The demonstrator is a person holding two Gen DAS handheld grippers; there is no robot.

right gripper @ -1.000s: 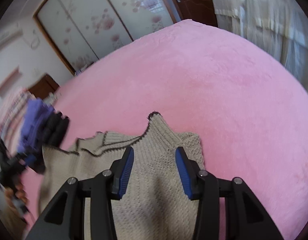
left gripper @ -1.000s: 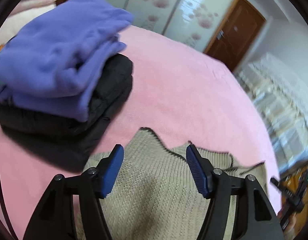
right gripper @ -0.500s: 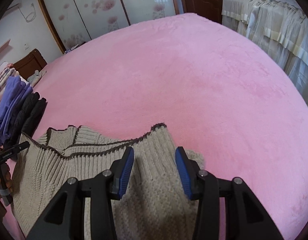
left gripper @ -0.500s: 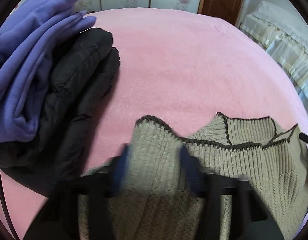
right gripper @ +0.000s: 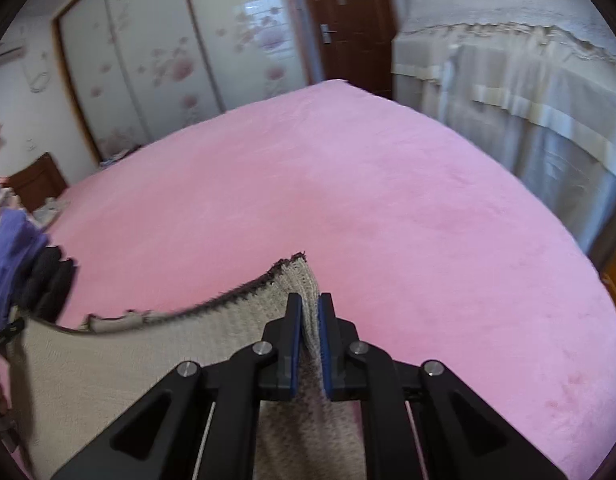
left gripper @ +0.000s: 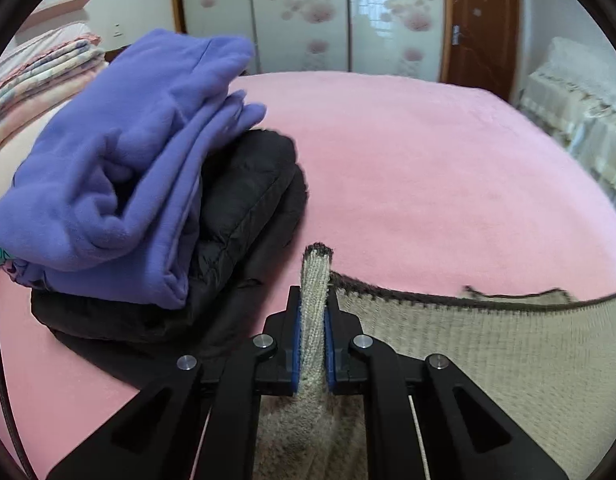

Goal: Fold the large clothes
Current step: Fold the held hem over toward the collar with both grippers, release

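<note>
A pink bed (left gripper: 428, 168) fills most of both views, with white flowered wardrobe doors (left gripper: 300, 16) and a brown door (left gripper: 480, 24) behind it at the top of the frame. In the left wrist view, a stack of folded clothes sits at the left of the frame: a purple fleece (left gripper: 120, 160) lying on top of a black padded jacket (left gripper: 244, 208).

A beige knit sweater (left gripper: 488, 352) with a dark brown edge lies across the lower part of the frame, spread on the bed. It stretches between the two claws, its edge sagging slightly in the middle.

The left claw (left gripper: 313, 344), at the bottom centre of its view, is clamped on one corner of the sweater; a tuft of knit stands up just past its blue pads (left gripper: 295, 344). The right claw (right gripper: 307, 348), bottom centre of its own view, is closing on the opposite corner, with the knit pinched between its pads (right gripper: 325, 348).

This looks like the start of a fold: both corners of one edge are taken. The next move probably calls for lifting both corners together and carrying the edge across the body of the sweater, keeping it taut. Which edge is held, hem or shoulders, is hard to tell from here because of blur.
</note>
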